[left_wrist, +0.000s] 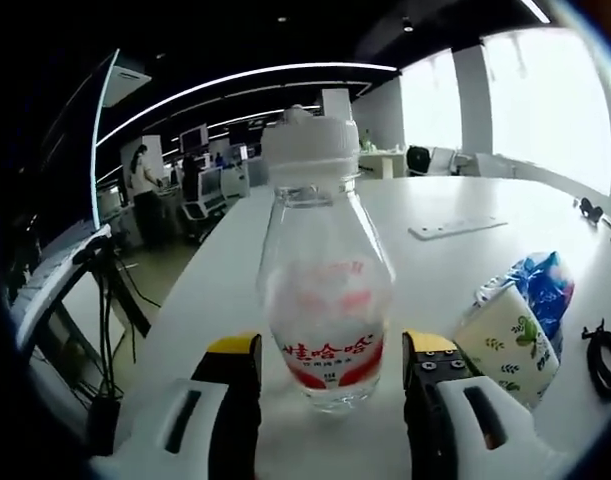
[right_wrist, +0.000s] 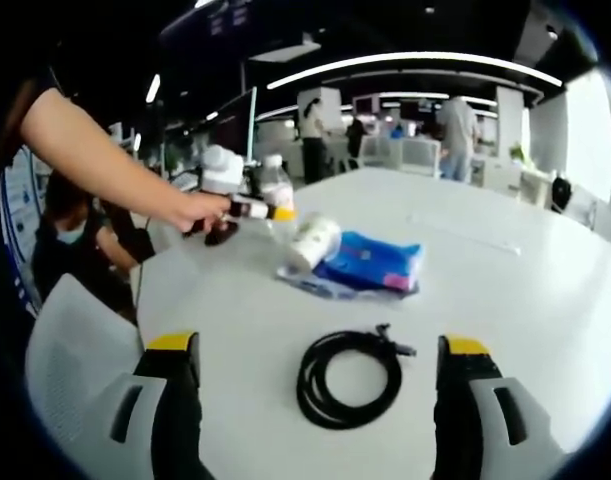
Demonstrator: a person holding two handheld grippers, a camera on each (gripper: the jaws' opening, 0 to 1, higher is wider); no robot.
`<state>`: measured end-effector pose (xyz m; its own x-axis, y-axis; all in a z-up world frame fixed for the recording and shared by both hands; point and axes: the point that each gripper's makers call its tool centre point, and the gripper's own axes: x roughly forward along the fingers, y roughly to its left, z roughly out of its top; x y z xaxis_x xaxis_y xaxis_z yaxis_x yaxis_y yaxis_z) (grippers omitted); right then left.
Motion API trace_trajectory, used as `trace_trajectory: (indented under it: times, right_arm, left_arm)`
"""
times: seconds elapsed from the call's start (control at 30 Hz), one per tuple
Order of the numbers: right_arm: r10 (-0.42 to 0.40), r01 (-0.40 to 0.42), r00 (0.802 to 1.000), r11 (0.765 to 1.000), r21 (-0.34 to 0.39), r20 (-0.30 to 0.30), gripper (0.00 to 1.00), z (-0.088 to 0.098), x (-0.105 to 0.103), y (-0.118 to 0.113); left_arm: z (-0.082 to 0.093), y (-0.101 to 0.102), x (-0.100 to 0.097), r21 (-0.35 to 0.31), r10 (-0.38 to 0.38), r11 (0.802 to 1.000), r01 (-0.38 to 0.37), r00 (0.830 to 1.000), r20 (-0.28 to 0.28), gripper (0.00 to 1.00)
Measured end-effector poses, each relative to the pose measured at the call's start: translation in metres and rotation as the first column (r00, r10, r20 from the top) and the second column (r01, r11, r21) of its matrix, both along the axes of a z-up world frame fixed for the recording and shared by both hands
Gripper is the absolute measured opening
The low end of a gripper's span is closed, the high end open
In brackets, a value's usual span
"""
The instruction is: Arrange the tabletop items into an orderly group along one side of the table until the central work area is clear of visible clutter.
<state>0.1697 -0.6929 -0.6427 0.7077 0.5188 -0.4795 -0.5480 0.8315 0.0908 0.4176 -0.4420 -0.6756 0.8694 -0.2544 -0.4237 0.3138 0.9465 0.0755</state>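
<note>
A clear plastic bottle (left_wrist: 323, 270) with a white cap and red print stands upright on the white table (left_wrist: 455, 270). It sits between the jaws of my left gripper (left_wrist: 332, 348), which is open with a thin gap on each side. To its right a paper cup (left_wrist: 510, 345) lies on its side against a blue packet (left_wrist: 547, 283). My right gripper (right_wrist: 317, 350) is open above a coiled black cable (right_wrist: 350, 378). Farther off in the right gripper view are the cup (right_wrist: 313, 240), the blue packet (right_wrist: 377, 262), the bottle (right_wrist: 275, 190) and the left gripper (right_wrist: 260, 210).
A hand (right_wrist: 200, 210) holds the left gripper near the table's rounded end. A white chair (right_wrist: 75, 345) stands at the near left edge. A flat white strip (left_wrist: 455, 228) lies farther along the table. The cable (left_wrist: 605, 360) shows at the right.
</note>
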Motion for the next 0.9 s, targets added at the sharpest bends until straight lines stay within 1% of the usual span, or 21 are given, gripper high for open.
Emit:
trace_trajectory:
  times: [0.3,0.47,0.73,0.77,0.8,0.9]
  right_arm:
    - [0.010,-0.011,1.000,1.000,0.016,0.018,0.96,0.006,0.000,0.006]
    - [0.016,-0.017,0.999,1.000,0.020,0.028,0.96,0.009,0.000,0.008]
    - [0.020,-0.021,0.999,0.999,0.028,0.037,0.96,0.011,-0.002,0.009]
    - [0.020,-0.021,0.999,0.999,0.031,0.037,0.95,0.012,-0.002,0.009]
    - [0.019,-0.020,0.999,0.999,0.033,0.037,0.95,0.012,-0.002,0.010]
    - [0.024,-0.025,0.999,0.999,0.035,0.038,0.95,0.013,-0.003,0.011]
  left_arm:
    - [0.010,0.002,-0.008,0.018,-0.016,1.000,0.016,1.000,-0.006,0.53]
    - [0.012,0.004,-0.012,0.021,-0.020,1.000,0.020,1.000,-0.013,0.53]
    - [0.011,0.005,-0.023,0.014,-0.031,0.999,0.032,0.998,-0.046,0.54]
    - [0.010,0.004,-0.024,0.007,-0.035,0.999,0.036,0.998,-0.053,0.54]
    - [0.008,0.003,-0.027,-0.005,-0.042,0.999,0.042,0.996,-0.073,0.54]
    - [0.006,0.001,-0.034,0.007,-0.058,0.998,0.059,0.995,-0.086,0.54]
